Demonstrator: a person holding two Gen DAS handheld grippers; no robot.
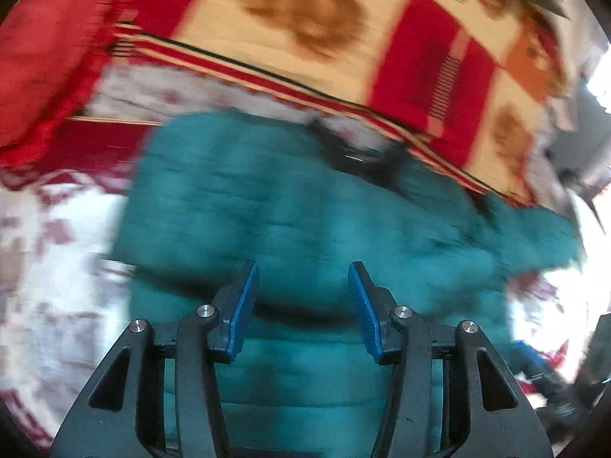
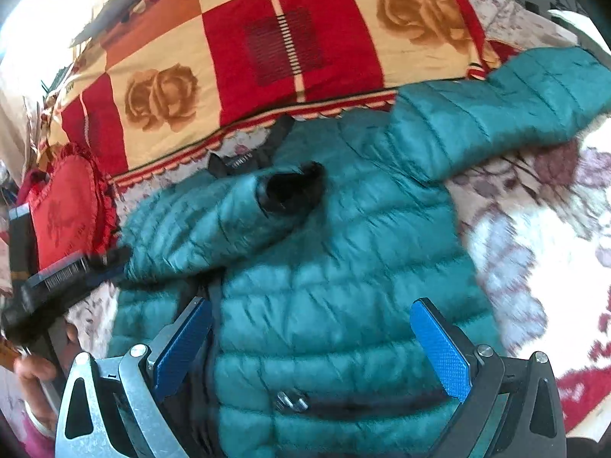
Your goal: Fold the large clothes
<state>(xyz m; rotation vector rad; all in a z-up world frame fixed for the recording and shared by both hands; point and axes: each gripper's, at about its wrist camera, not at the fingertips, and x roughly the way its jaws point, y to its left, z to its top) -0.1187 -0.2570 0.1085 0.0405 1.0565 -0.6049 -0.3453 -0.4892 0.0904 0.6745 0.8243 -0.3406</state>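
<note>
A teal quilted puffer jacket [image 2: 343,259] lies flat on a bed. One sleeve [image 2: 214,213] is folded across its chest, dark cuff opening facing up; the other sleeve [image 2: 508,103] stretches out to the far right. The black collar [image 2: 248,160] lies at the far edge. My right gripper [image 2: 311,316] is open and empty above the jacket's lower body. My left gripper [image 1: 303,278] is open and empty over the jacket [image 1: 290,206]; that view is motion-blurred. The left gripper also shows in the right wrist view [image 2: 76,267], at the jacket's left edge.
A red, cream and orange quilt with rose prints [image 2: 267,49] lies beyond the jacket. A red heart-shaped cushion [image 2: 65,213] sits to the left. The white floral bedsheet [image 2: 534,252] spreads to the right.
</note>
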